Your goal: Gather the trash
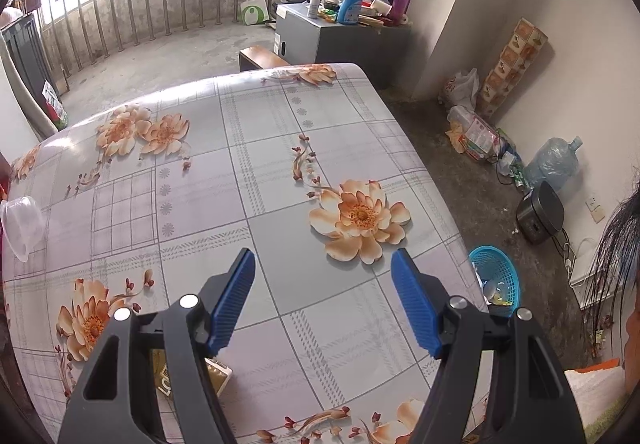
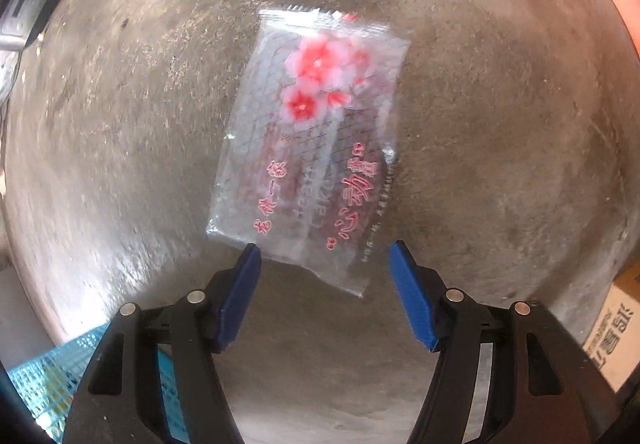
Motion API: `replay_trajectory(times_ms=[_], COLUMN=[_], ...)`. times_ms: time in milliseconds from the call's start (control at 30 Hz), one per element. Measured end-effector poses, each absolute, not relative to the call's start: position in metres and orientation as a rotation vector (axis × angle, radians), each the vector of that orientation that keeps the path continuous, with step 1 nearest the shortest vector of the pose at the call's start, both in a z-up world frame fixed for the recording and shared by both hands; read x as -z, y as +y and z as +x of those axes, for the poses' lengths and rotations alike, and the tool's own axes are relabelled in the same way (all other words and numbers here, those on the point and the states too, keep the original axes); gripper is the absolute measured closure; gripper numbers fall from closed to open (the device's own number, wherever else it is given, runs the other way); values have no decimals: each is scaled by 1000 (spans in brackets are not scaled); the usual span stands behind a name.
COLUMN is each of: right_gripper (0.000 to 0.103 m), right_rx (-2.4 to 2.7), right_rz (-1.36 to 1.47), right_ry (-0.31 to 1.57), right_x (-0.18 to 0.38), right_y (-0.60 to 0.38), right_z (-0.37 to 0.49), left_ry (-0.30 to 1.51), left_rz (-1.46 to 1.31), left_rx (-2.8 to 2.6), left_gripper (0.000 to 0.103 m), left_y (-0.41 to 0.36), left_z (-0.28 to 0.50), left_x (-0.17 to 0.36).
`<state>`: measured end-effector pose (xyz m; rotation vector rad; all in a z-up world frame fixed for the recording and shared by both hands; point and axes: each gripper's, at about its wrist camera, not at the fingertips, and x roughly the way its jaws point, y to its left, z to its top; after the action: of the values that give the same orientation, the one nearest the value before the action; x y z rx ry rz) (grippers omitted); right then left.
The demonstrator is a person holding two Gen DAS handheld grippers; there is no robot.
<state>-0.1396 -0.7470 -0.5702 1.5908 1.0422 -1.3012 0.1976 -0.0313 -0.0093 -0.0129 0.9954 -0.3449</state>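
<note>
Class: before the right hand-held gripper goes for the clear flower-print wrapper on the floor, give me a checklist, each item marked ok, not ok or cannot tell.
1. Right hand-held gripper open: ok.
2. Wrapper lying flat on the floor, nothing on top: ok.
3. Pads touching wrapper: cannot tell.
4. Blue basket on the floor beside the table: ok.
5. Left hand-held gripper empty: ok.

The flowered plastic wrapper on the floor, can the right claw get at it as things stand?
Probably yes. The right claw is open and points down at the wrapper, which lies flat on bare concrete floor with nothing over it.
</note>
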Motion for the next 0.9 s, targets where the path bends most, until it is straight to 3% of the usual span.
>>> replay_trajectory(times_ms=[167,300,400,467,567,767,900], right_gripper=[32,36,57,82,94,96,98], right_rx=[1357,1404,1399,1390,1396,1355,1203], right_rz=[1559,1566,1532,1540,1526,1379,986], right_ry=[1047,1043,1052,1053,1053,992,974], right_x=[572,573,567,567,564,524,433], right_y=[-746,-748,-741,-740,-736,-720,-684], right_z=[-137,-138,-134,-138,-148,-150,-109], left_ry=[993,995,999,1001,1004,987,961], left_rz=[14,26,30,27,22,39,16], left_rx=[317,295,287,286,289,294,317], left_gripper=[35,35,35,35,35,35,35], left_y=[-32,-31,-30,-31,-28,-25,-23], left_z=[199,201,203,203,205,201,200], left_x=[8,11,13,15,17,16,13])
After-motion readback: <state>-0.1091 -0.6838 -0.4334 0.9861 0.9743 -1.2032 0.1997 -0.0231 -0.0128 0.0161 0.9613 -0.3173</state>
